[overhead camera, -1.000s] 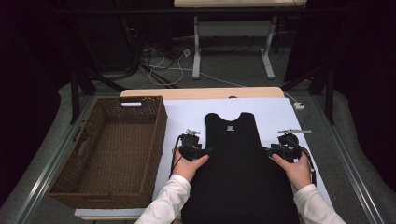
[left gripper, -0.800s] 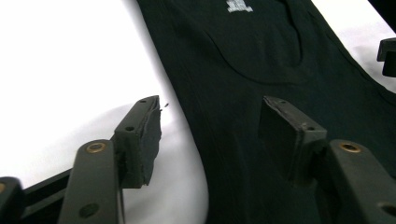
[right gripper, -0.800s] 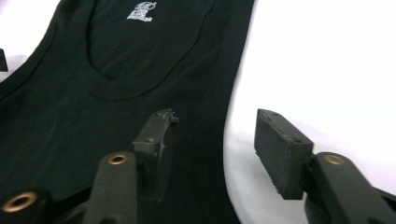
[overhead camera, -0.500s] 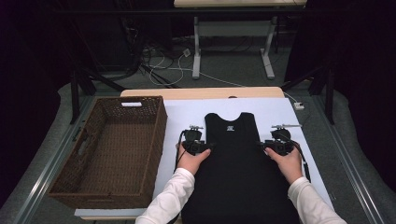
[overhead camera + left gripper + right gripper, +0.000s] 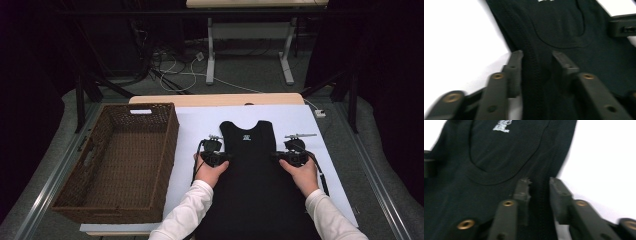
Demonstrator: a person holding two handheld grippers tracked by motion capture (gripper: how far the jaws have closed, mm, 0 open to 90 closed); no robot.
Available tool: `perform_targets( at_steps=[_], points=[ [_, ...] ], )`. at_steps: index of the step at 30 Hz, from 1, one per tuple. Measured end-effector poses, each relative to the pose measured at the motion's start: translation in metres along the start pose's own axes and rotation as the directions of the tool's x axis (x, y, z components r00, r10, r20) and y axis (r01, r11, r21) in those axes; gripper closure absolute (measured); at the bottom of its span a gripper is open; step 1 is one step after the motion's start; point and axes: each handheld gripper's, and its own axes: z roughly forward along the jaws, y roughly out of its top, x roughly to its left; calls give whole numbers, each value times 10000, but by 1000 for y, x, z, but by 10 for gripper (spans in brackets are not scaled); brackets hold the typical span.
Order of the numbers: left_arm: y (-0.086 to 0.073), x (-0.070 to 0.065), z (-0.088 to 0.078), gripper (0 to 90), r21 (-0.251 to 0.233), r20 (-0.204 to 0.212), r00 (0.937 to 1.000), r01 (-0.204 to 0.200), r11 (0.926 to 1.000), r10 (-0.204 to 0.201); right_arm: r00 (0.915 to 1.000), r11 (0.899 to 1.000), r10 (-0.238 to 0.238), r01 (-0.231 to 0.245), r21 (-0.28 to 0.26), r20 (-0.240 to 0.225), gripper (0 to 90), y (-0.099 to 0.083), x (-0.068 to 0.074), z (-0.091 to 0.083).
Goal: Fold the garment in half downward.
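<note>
A black sleeveless top (image 5: 250,175) lies flat on the white table cover (image 5: 197,122), neck away from the person, with a small white label at the collar. My left gripper (image 5: 226,157) is at the top's left armhole edge. Its jaws have just been closing, and in the left gripper view (image 5: 537,56) the ribbed edge of the top (image 5: 564,27) runs between them with a gap still showing. My right gripper (image 5: 276,157) is at the right armhole edge. It has also just been closing, astride the hem of the top (image 5: 499,157) in the right gripper view (image 5: 539,182).
A brown wicker basket (image 5: 167,145) with nothing in it stands at the left of the table. Beyond the far table edge are cables on the floor and the legs of another table (image 5: 211,55). White cover lies bare on both sides of the top.
Both hands have slid inward and slightly away from the person, onto the armhole edges of the top. The top has not moved.
</note>
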Motion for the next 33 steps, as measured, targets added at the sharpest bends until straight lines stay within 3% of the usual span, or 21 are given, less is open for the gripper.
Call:
perform_targets(
  at_steps=[3,6,13,16,19,27,33],
  points=[
    [1,0,1,787,53,-252,9994,-235,9997,236,10000,10000,-69,69,13,72,855,0,1,2],
    [1,3,0,845,18,3,9999,-121,9999,121,10000,10000,-96,96,23,-18,877,0,4,2],
    [3,2,-11,869,-265,187,9996,-228,9994,233,9996,9991,-125,116,-407,-239,880,2,4,-10],
    [2,-4,-22,869,-263,198,9981,-585,9979,591,9993,9986,-229,214,-477,-299,879,1,7,-21],
    [-4,-9,-33,868,-100,204,9945,-1022,9947,1023,9987,9980,-386,368,-522,-340,880,-4,11,-32],
    [-31,-17,-47,867,99,762,9926,-960,9953,950,9965,9977,-656,664,134,-519,878,-28,18,-54],
    [-52,-23,-56,866,435,993,9882,-1211,9917,1163,9933,9948,-872,910,468,-763,875,-53,23,-68]
  ],
)
